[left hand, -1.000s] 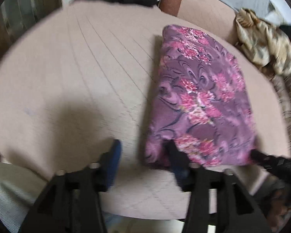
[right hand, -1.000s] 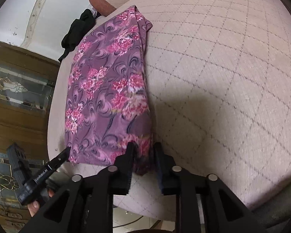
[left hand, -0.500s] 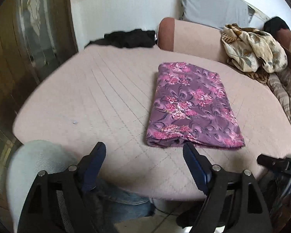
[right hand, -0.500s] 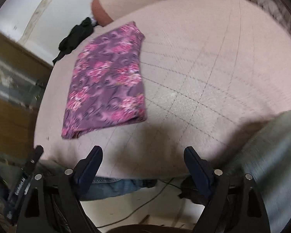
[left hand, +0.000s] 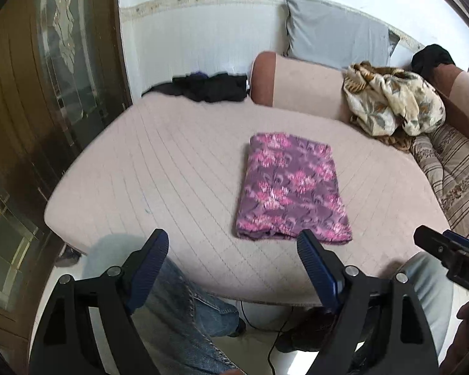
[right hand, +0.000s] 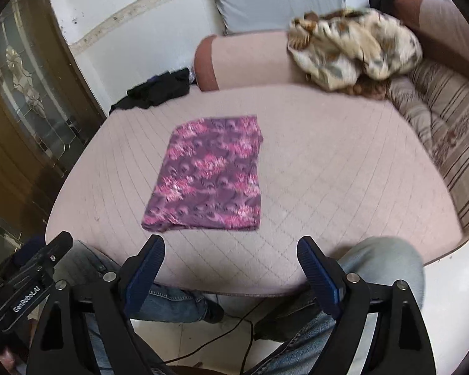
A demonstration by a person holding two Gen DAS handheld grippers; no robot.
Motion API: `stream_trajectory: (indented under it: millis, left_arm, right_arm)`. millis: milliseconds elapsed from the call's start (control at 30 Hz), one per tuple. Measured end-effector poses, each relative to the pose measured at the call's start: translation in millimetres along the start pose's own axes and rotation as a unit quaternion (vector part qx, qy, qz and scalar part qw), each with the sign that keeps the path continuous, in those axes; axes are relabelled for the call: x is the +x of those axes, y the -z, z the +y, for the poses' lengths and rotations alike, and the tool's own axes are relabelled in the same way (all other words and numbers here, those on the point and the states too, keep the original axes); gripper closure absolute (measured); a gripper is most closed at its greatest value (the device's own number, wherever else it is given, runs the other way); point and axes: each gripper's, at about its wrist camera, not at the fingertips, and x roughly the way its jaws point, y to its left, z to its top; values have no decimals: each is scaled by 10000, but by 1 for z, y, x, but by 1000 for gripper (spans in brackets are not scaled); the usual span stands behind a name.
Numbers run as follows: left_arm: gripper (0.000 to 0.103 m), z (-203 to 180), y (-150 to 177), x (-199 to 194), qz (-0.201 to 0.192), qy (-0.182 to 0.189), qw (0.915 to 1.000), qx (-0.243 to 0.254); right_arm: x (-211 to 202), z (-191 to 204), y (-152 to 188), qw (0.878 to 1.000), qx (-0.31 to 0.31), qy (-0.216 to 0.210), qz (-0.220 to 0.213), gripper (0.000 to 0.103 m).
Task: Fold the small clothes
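Lying flat on the pink cushion (left hand: 178,168), the folded purple floral cloth (left hand: 289,187) was untouched, left gripper (left hand: 234,247) and right gripper (right hand: 231,250) both spread wide, holding nothing.

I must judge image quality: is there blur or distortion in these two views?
Left wrist view: strong fisheye bending, the folded purple floral cloth slightly soft. Right wrist view: the cream floral blanket smeared by motion blur, the same cloth soft, dark corners.

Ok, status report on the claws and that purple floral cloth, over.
Left claw open, empty. Right claw open, empty, both back off the cushion. Purple floral cloth folded flat, untouched. Nothing in the way.
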Motion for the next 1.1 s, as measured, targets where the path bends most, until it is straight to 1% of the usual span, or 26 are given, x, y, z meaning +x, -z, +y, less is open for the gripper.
stream_trajectory:
  millis: [133, 267, 400, 667, 1100]
  left_arm:
    - [16, -8, -5, -24, -296, 0, 9995, 83]
    - [15, -11, -7, -31, -347, 56, 9993, 87]
    - [15, -14, -8, -35, -380, 64, 9992, 111]
    - [15, -16, -6, -34, -302, 91, 9994, 150]
    - [15, -21, -6, -33, -245, 97, 9994, 202]
  right_arm:
    - [-21, 14, -6, 9994, -226, 132, -228, 12]
    - [-38, 26, -7, 9979, -416, 236, -447, 12]
    - [-45, 29, -7, 9970, -439, 303, -559, 11]
    - [-43, 26, -6, 9974, -334, 357, -527, 11]
    - [-45, 26, -5, 9974, -343, 341, -530, 11]
